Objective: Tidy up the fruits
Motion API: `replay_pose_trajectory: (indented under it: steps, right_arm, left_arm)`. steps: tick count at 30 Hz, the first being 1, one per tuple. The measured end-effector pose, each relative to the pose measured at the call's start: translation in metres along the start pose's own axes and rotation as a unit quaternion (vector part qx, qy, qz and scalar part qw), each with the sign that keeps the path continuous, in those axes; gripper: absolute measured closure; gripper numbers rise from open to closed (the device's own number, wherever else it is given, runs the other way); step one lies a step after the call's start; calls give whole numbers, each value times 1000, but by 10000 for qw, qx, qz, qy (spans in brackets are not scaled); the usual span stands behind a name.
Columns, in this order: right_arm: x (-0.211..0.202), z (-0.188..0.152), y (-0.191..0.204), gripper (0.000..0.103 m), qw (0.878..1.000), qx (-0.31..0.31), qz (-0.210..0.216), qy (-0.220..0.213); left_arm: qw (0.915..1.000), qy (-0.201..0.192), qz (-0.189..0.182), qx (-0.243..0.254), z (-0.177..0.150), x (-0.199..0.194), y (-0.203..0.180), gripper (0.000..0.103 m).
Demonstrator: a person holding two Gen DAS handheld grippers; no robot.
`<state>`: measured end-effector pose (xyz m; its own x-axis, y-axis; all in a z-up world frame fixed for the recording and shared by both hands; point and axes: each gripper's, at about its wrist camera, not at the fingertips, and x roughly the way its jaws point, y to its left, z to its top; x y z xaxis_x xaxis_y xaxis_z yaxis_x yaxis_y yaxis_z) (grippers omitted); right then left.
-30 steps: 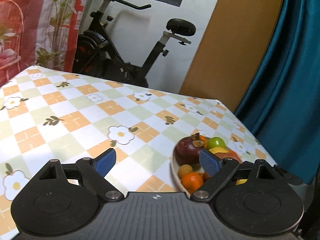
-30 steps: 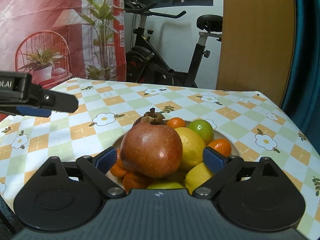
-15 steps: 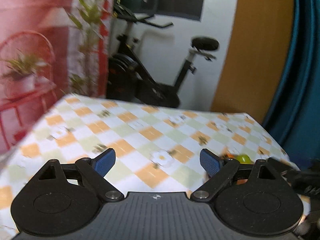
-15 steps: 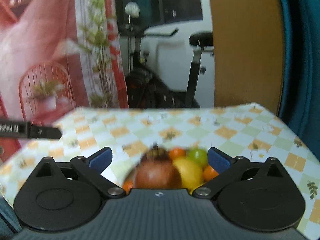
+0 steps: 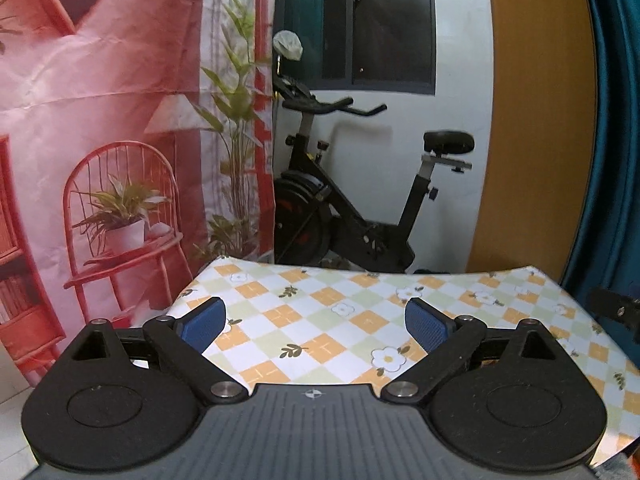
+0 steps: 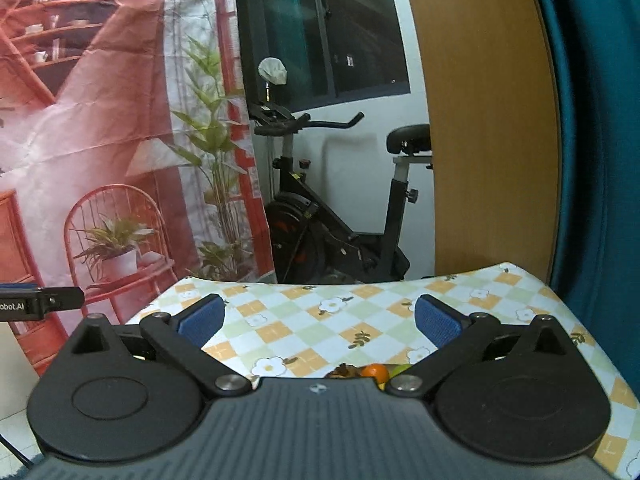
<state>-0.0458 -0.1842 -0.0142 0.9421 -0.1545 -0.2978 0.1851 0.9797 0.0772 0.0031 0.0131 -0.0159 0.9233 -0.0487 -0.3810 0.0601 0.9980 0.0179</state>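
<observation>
Grippers: left [image 5: 314, 322] and right [image 6: 318, 320], both raised and pulled back since a second ago, fingers apart, empty. Fruits [image 6: 374, 372] piled, barely showing under right gripper on table [image 5: 320, 320]. Judged: organizing finished.

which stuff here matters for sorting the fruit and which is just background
For the job:
- orange
- green fruit, mostly hidden
- brown fruit top
- left gripper, open
- right gripper, open
- table

Just around:
- exercise bike
- printed backdrop
- blue curtain
- wooden panel
</observation>
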Motion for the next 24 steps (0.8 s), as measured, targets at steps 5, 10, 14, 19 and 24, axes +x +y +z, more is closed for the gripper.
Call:
replay_pose_trajectory:
  steps: [5, 10, 14, 19, 24]
  right_arm:
    - [-12, 4, 12, 0, 10000, -51, 17, 27]
    - [-19, 6, 15, 0, 10000, -58, 52, 42]
    - [-20, 5, 15, 0, 10000, -56, 59, 44]
    - [-21, 4, 13, 0, 9999, -47, 76, 60]
    - [-22, 2, 12, 0, 9999, -24, 81, 69]
  left_arm:
    - [9999, -136, -7, 20, 6, -18, -1, 3]
    - [9996, -274, 49, 97, 11, -28, -8, 3]
    - [9996, -255, 38, 118, 8, -24, -14, 3]
    - [9997, -237, 54, 100, 6, -23, -13, 3]
    - [9997, -231, 67, 78, 6, -22, -10, 3]
